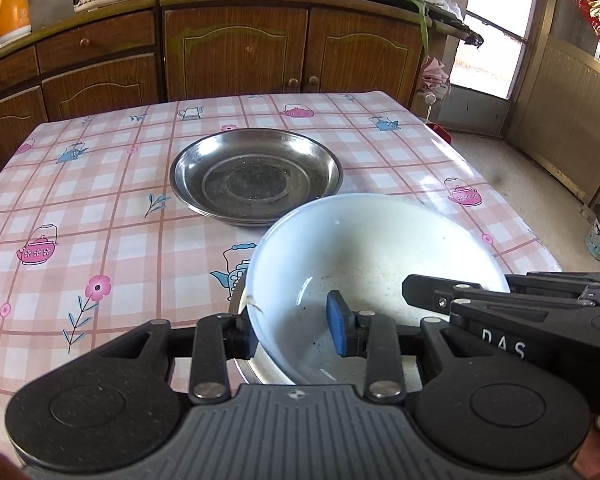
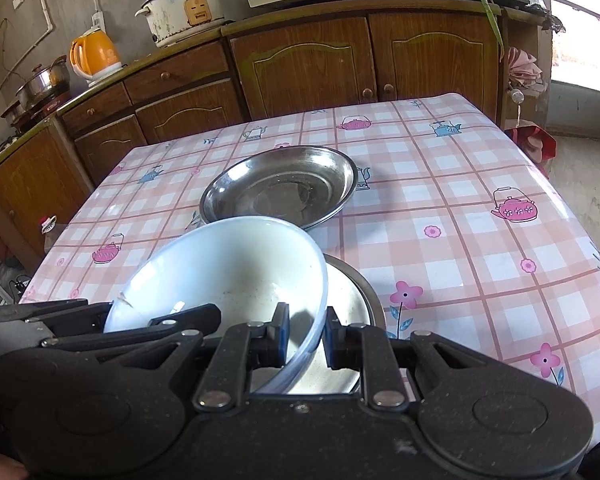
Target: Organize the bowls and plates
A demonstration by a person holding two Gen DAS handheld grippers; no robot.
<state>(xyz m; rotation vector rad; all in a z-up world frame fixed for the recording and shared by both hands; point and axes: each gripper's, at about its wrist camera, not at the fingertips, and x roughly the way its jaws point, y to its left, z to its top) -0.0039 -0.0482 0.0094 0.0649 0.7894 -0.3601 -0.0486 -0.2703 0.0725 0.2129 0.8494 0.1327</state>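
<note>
Two grippers are clamped on one white bowl [image 1: 364, 264] here. Left gripper [image 1: 296, 330] pinches the bowl's wall on its left side, one pad inside and one outside, and the right gripper [image 2: 304, 334] does the same on the right side. Bowl is tilted and sits partly over a steel plate [image 2: 356, 300] right under it, can't tell if they're touching. Farther back on the pink checked tablecloth [image 1: 100, 208] sits a stack of steel plates [image 1: 256, 176], apart from the bowl.
</note>
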